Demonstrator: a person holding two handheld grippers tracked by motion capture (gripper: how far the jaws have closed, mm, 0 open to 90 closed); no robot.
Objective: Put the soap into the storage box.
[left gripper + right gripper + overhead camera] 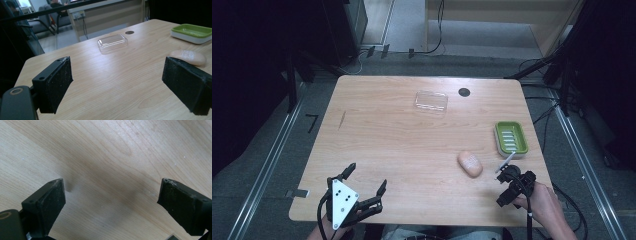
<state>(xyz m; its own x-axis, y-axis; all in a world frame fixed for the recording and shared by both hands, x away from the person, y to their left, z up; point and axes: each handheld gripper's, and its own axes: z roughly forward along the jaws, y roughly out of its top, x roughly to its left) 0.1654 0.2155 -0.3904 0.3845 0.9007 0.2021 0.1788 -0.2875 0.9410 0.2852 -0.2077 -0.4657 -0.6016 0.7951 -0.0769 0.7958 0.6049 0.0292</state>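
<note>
**Right claw near soap, nothing grabbed yet**

Right claw (511, 176) hung low over the worktop (402, 150) at its near right corner, jaws spread wide, nothing between them; its own view showed bare wood and its shadow. Soap (470, 163), a pale pink oval bar, lay flat just left of that claw, apart from it. Green dish (511, 138) sat just beyond, at the right edge, ribbed insert visible, empty. Left claw (362, 186) was also released, wide, empty, parked at the near left corner, well apart from everything.

Likely step: pick up the soap for the dish. To do it well: swing the right claw left until the bar sat centred between the pads, take it across its short width, come down low so the pads met the sides and not the rounded top. Bar looked smooth and curved, so it could squirt out; close slowly, square on. Keep the lift low, since the dish was close. Watch the dish rim on the way in.

Clear lid (431, 101) lay at the far middle, near a dark round grommet (464, 92).

Worktop was light wood grain, clean, slightly glossy. Room was dim: grey floor, cables, metal rails on both sides, dark stands, chairs in the background of the left gripper view.
</note>
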